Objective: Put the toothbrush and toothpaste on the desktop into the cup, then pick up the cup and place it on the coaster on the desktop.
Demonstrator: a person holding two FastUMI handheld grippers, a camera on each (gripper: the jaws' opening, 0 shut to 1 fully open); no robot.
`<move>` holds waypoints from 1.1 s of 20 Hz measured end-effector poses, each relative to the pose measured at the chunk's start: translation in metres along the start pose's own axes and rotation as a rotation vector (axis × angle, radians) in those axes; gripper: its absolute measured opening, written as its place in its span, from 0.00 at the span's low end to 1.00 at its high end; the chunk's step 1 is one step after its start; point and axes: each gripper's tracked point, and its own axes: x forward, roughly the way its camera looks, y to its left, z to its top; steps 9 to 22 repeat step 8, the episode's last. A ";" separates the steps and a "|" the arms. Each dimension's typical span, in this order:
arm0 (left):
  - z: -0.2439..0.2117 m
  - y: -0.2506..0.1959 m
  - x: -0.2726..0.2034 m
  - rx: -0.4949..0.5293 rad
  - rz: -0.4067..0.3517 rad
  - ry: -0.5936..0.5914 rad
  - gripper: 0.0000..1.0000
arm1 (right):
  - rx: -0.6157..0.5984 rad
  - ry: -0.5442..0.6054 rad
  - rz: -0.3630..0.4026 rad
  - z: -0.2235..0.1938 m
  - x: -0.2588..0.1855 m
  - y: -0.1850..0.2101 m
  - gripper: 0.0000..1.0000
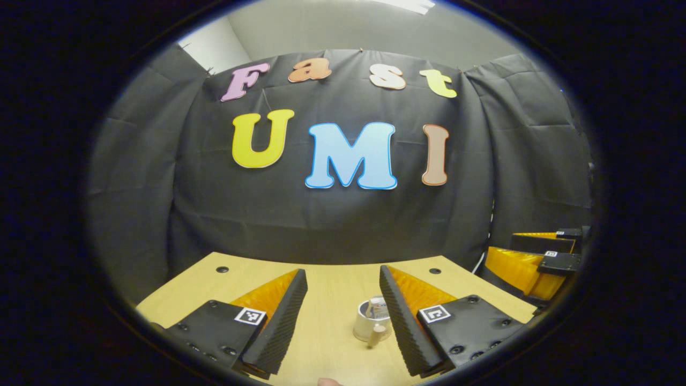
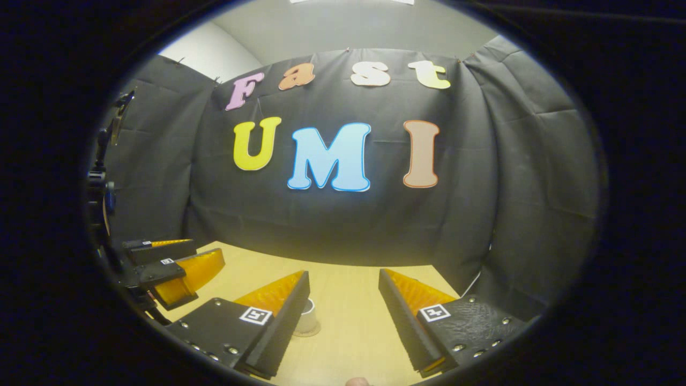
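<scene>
A white cup stands upright on the wooden desktop, just ahead of my left gripper and close against the inner side of its right finger. A white tube and a pale stick-like handle rise out of the cup. The left gripper is open with nothing between its fingers. In the right gripper view the cup is half hidden behind the left finger and rests on a thin tan coaster. My right gripper is open and holds nothing.
The right gripper hangs off the desktop's right edge in the left gripper view; the left gripper shows at the left of the right gripper view. Two dark holes mark the desk's far edge, by the black cloth wall.
</scene>
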 end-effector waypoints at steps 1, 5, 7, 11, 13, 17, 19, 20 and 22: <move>0.000 0.005 0.002 0.013 0.001 0.000 0.89 | -0.001 -0.002 -0.004 0.002 0.000 0.001 0.85; 0.000 0.019 0.010 0.034 0.008 0.001 0.88 | 0.004 -0.017 -0.006 0.009 0.001 0.008 0.85; 0.002 0.022 0.010 0.035 0.001 0.003 0.88 | 0.013 -0.017 -0.016 0.011 0.001 0.010 0.85; 0.003 0.021 0.010 0.037 -0.003 0.004 0.88 | 0.020 -0.021 -0.020 0.014 0.001 0.012 0.85; 0.003 0.021 0.010 0.037 -0.003 0.004 0.88 | 0.020 -0.021 -0.020 0.014 0.001 0.012 0.85; 0.003 0.021 0.010 0.037 -0.003 0.004 0.88 | 0.020 -0.021 -0.020 0.014 0.001 0.012 0.85; 0.003 0.021 0.010 0.037 -0.003 0.004 0.88 | 0.020 -0.021 -0.020 0.014 0.001 0.012 0.85; 0.003 0.021 0.010 0.037 -0.003 0.004 0.88 | 0.020 -0.021 -0.020 0.014 0.001 0.012 0.85; 0.003 0.021 0.010 0.037 -0.003 0.004 0.88 | 0.020 -0.021 -0.020 0.014 0.001 0.012 0.85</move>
